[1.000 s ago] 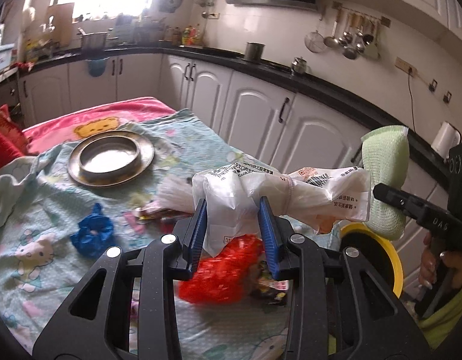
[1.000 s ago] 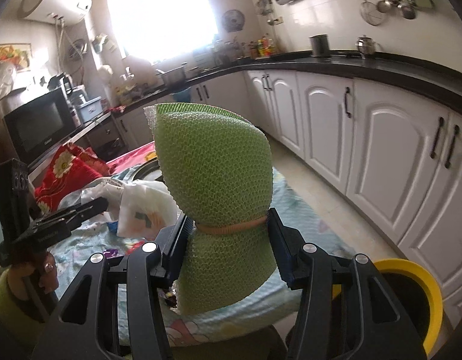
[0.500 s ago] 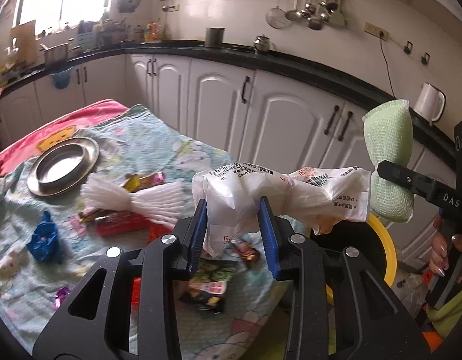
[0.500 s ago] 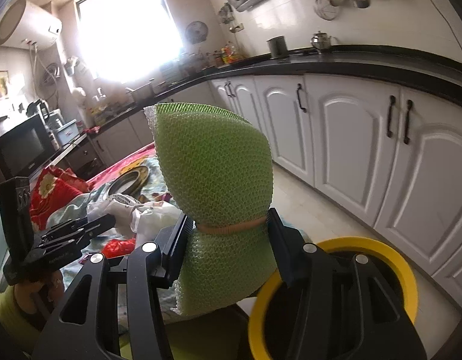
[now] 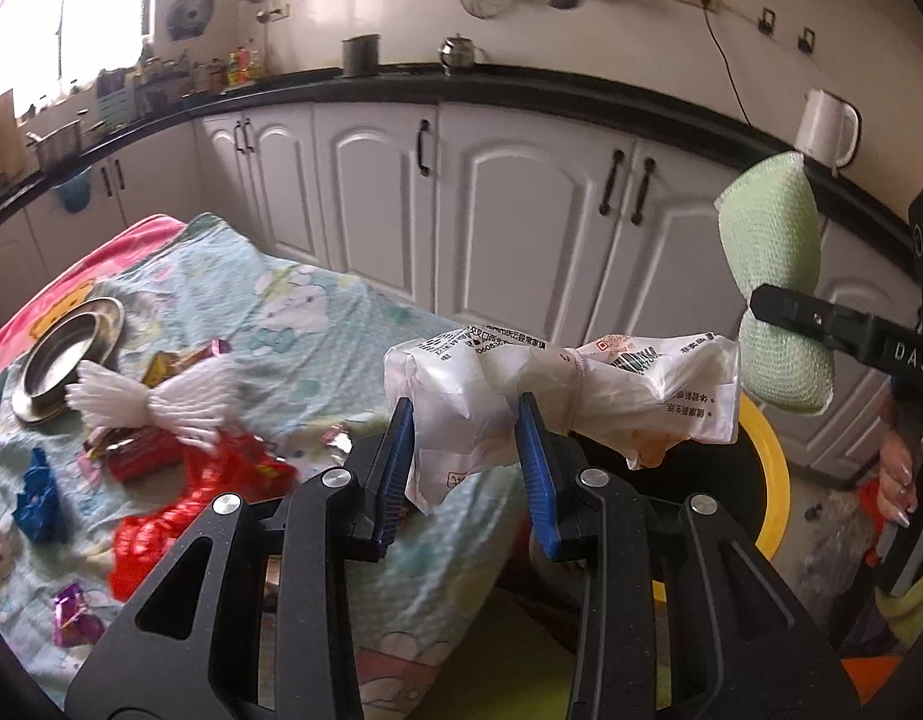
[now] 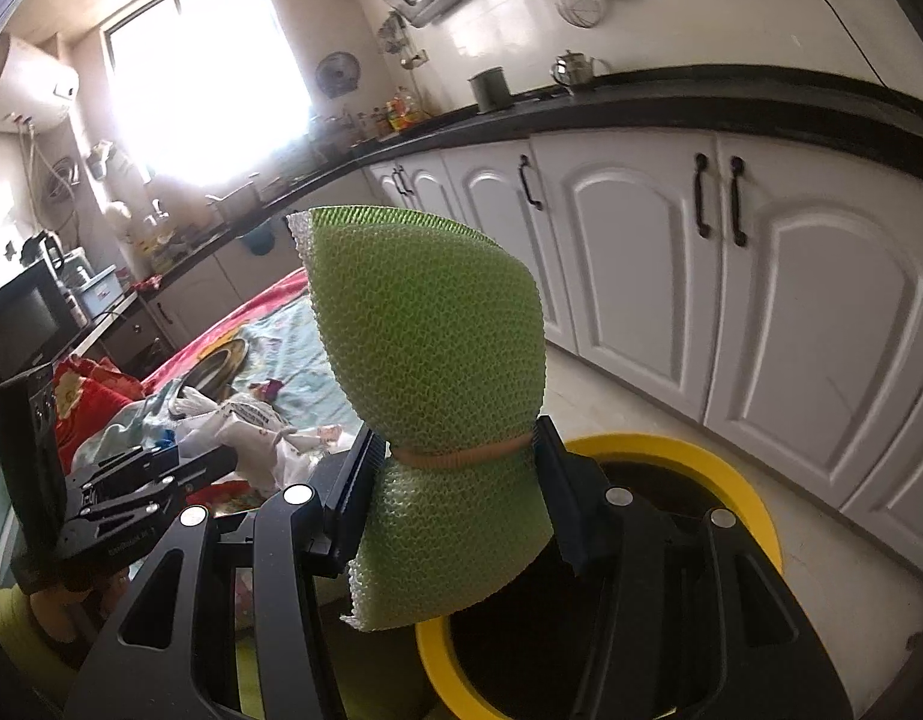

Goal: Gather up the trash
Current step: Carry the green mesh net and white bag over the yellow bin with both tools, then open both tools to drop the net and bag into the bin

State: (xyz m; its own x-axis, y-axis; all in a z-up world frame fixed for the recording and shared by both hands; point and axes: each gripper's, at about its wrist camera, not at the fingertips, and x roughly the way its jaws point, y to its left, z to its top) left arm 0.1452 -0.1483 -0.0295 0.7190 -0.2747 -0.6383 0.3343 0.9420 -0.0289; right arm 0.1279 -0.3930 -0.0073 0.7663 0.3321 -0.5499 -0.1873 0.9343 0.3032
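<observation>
Both grippers have been swung away from the covered table toward the yellow-rimmed bin (image 6: 671, 450) since a second ago; more of the bin's rim and dark mouth is now seen below the right gripper, and the steel plate has drifted to the far left of the left wrist view.

White kitchen cabinets (image 5: 521, 228) under a black countertop (image 5: 521, 81) are seen across the background. A table draped in a pale blue cartoon-print cloth (image 5: 293, 324) is seen at left, with the steel plate (image 5: 65, 354) resting on it. The bin is seen on the floor just beside the table's near corner.

A green mesh foam bundle (image 6: 425, 348), cinched at the waist by a rubber band, is clamped at that waist between the fingers of the right gripper (image 6: 455, 468) and is held upright above the bin's rim. A crumpled white plastic bag (image 5: 509, 396) with black print, tied in the middle, is gripped at its left half by the blue-padded fingers of the left gripper (image 5: 464, 456), its other end hanging free toward the bin.

Left on the cloth are a red mesh bag (image 5: 185, 504), a white fringed foam sleeve (image 5: 161, 405), a crumpled blue wrapper (image 5: 38, 498) and a small purple foil wrapper (image 5: 71, 612).
</observation>
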